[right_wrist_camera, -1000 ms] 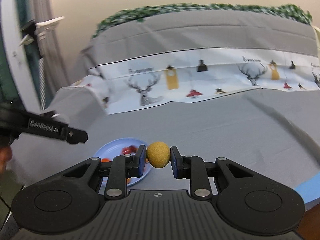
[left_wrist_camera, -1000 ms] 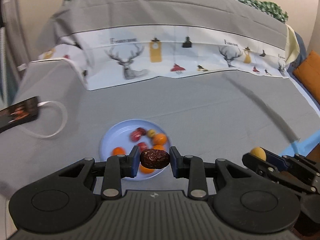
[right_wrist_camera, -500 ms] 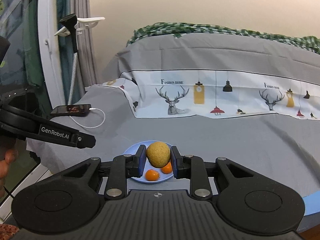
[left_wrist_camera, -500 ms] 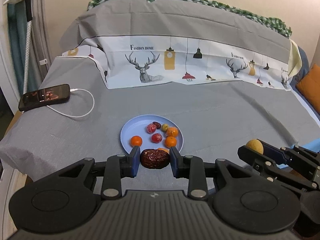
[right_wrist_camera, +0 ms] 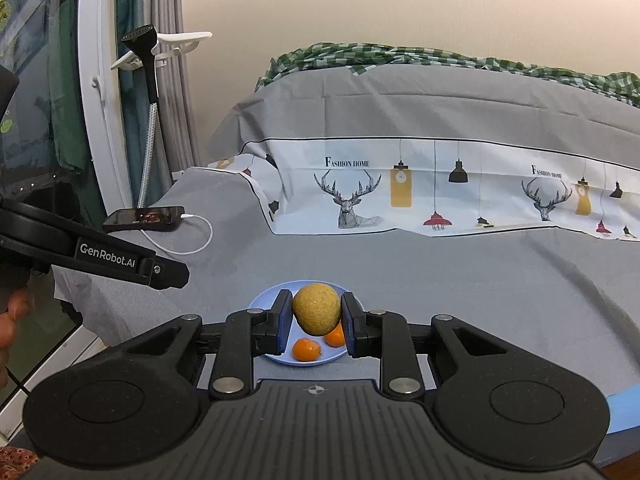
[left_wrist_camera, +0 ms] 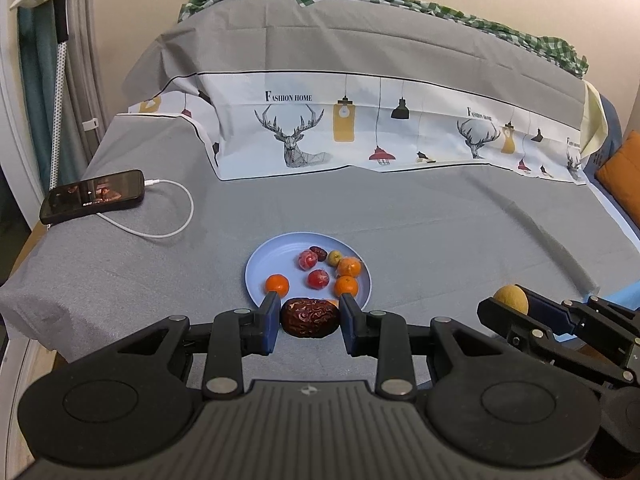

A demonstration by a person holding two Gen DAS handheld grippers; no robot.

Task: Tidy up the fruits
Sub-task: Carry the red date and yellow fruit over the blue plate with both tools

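Bed (left_wrist_camera: 400, 216) view wider since earlier; left tool (left_wrist_camera: 308, 317) pinching date (left_wrist_camera: 308, 317), right tool (right_wrist_camera: 316, 316) pinching lemon (right_wrist_camera: 316, 309).

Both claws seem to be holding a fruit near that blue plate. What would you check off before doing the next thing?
1. Left gripper clamped on the wrinkled red date: ok.
2. Right gripper clamped on the round yellow fruit: ok.
3. Blue plate in view, near both grippers: ok.
4. Bare space on the plate for more fruit, at its left side: ok.
5. Phone and its white cable lie clear of the plate: ok.
6. Whether either fruit is directly over the plate: cannot tell.
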